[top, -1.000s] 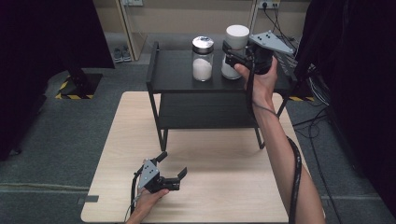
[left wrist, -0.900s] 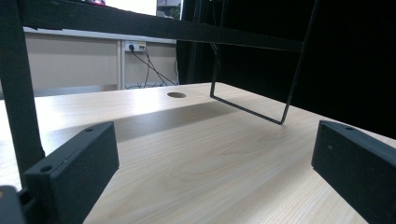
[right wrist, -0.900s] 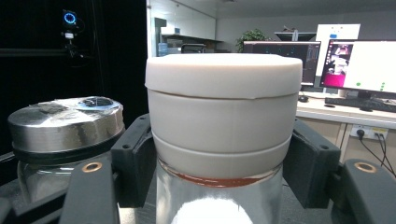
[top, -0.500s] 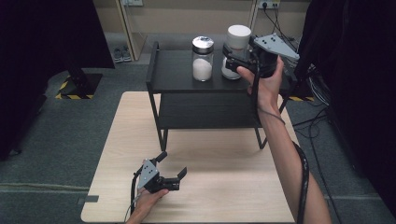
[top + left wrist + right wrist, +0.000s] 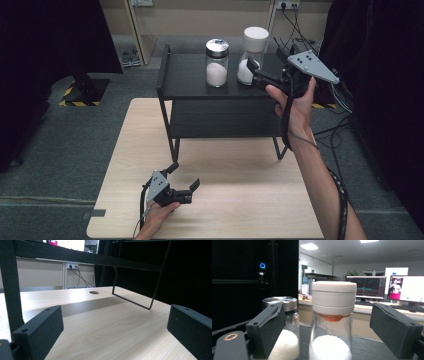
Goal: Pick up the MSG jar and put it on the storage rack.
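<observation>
Right gripper opened around the white-lidded jar on the black shelf unit.

High view: the right gripper (image 5: pixel 256 75) reaches in from the right to the white-lidded jar (image 5: pixel 252 55), which stands on the top of the black shelf unit (image 5: pixel 185 80) just beside a metal-lidded jar (image 5: pixel 217 63); the left gripper (image 5: pixel 184 181) rests low on the wooden table (image 5: pixel 240 200), jaws spread and holding nothing. Left gripper view: its two black jaws stand wide apart over bare wood, with the shelf unit's thin wire leg (image 5: pixel 150 307) ahead. Right gripper view: the white-lidded jar (image 5: pixel 333 322) (white grains in its bottom) sits between jaws that have just been opening, with a gap on both sides of the glass; the metal-lidded jar (image 5: pixel 287 322) stands partly behind the left jaw.
</observation>
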The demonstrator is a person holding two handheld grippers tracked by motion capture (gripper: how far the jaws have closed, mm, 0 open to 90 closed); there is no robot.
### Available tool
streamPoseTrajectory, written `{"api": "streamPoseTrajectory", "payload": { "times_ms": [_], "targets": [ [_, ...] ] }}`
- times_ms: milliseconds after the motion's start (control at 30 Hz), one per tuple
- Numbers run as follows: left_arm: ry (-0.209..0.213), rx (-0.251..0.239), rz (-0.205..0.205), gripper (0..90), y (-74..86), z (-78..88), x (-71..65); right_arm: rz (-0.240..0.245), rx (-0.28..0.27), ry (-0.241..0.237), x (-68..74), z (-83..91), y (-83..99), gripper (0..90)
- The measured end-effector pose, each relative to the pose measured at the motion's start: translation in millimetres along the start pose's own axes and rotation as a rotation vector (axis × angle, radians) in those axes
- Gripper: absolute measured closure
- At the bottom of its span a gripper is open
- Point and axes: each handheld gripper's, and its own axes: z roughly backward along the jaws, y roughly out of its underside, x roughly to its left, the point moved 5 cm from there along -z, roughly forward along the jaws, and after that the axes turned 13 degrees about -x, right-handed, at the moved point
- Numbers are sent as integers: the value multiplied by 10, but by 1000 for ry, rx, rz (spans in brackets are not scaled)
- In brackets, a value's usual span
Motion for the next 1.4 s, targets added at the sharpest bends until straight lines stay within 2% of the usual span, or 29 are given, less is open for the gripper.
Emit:
{"api": "streamPoseTrajectory", "payload": {
  "times_ms": [400, 500, 600, 700, 1067, 1167, 1267, 1400],
  "targets": [
    [-2, 0, 1, 0, -1, 3, -2, -1, -31, -83, 154, 252, -50, 113],
    [0, 0, -1, 0, -4, 4, -1, 5, -31, -88, 206, 312, -35, 95],
    [1, -1, -1, 0, -4, 4, -2, 2, -24, -101, 238, 388, 5, 75],
    [1, 0, -2, 0, -3, 4, -4, 37, -22, -106, 273, 461, 48, 35],
    [4, 5, -6, 0, 4, 0, -6, 4, -20, -124, 298, 735, 282, 3],
    [4, 6, -5, 0, 8, -1, -8, -24, -16, -133, 288, 786, 326, 2],
    [6, 4, -6, 0, 7, 0, -9, -16, -14, -134, 300, 842, 374, 3],
    [6, 3, -6, 0, 7, 2, -7, -33, -10, -136, 303, 914, 469, 3]
  ]
}}
